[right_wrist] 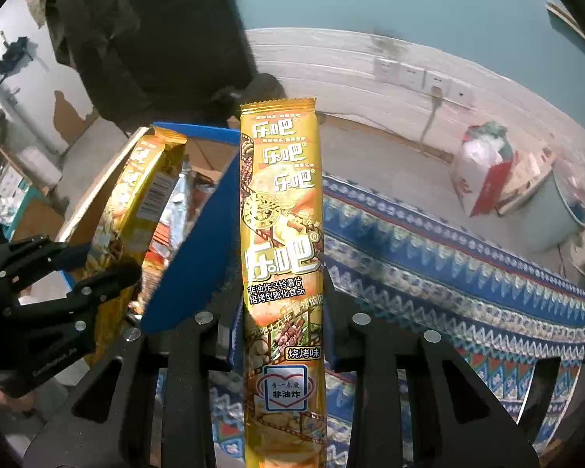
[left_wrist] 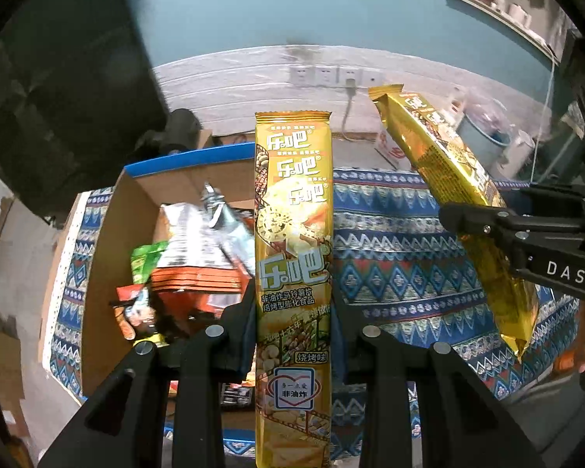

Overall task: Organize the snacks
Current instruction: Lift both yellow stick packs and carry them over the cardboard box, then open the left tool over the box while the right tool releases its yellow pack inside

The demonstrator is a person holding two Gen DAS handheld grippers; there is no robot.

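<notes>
My left gripper (left_wrist: 292, 304) is shut on a long yellow chip packet (left_wrist: 292, 214) that stands upright between its fingers. My right gripper (right_wrist: 282, 304) is shut on a second, identical yellow chip packet (right_wrist: 280, 210). Each gripper shows in the other's view: the right one (left_wrist: 483, 222) with its packet (left_wrist: 444, 163) at the right, the left one (right_wrist: 97, 269) with its packet (right_wrist: 136, 191) at the left. An open cardboard box (left_wrist: 109, 234) with a blue rim holds several snack bags (left_wrist: 199, 241); it lies left of and below the left gripper.
A blue patterned cloth (left_wrist: 401, 257) covers the table. The box's blue flap (right_wrist: 199, 234) stands just left of the right gripper. Wall sockets (left_wrist: 323, 76) and a cable are behind. A bag and a round tub (right_wrist: 557, 210) sit on the floor at the right.
</notes>
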